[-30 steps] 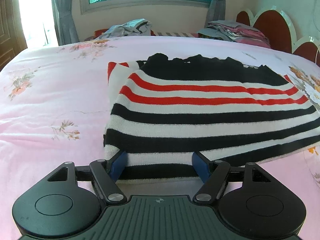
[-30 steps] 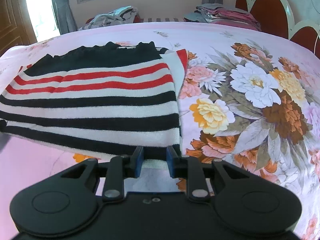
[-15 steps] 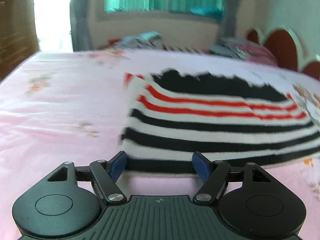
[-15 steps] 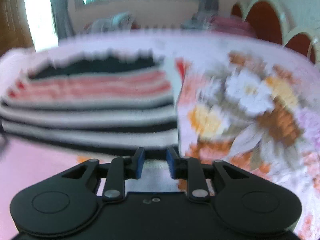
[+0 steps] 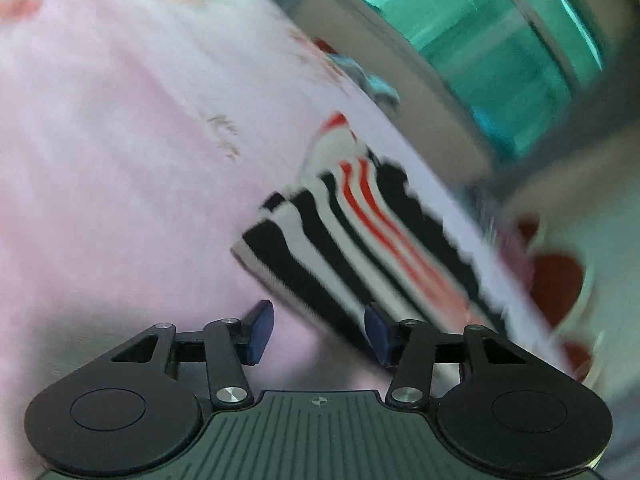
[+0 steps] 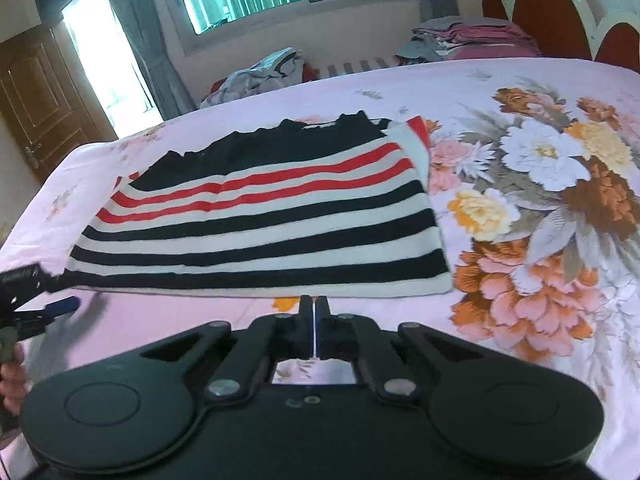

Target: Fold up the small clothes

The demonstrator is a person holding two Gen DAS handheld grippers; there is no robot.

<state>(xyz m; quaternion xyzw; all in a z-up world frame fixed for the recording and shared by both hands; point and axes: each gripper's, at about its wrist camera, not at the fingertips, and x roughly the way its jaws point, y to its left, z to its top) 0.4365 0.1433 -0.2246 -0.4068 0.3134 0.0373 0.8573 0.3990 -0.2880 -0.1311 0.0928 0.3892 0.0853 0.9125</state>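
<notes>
A striped sweater (image 6: 260,220), black, white and red, lies folded flat on the pink floral bedspread (image 6: 520,92). My right gripper (image 6: 315,320) is shut with nothing in it, just short of the sweater's near hem. In the left wrist view, which is rolled and blurred, the sweater (image 5: 340,240) runs slantwise. My left gripper (image 5: 319,332) is at the sweater's near-left corner, its jaws closing. The hem's edge shows by the right-hand pad (image 5: 378,334), and the pads do not press on it. The left gripper (image 6: 68,291) also shows at the right wrist view's far left edge.
A loose heap of clothes (image 6: 260,76) and a folded stack (image 6: 472,36) lie at the bed's far edge below the window. The red headboard (image 6: 556,12) stands at the right, a wooden door (image 6: 40,112) at the left. A hand (image 6: 8,380) shows at lower left.
My left gripper has rolled and shifted toward the sweater's left corner, with its jaws narrower. My right gripper has shut and drawn back a little from the hem.
</notes>
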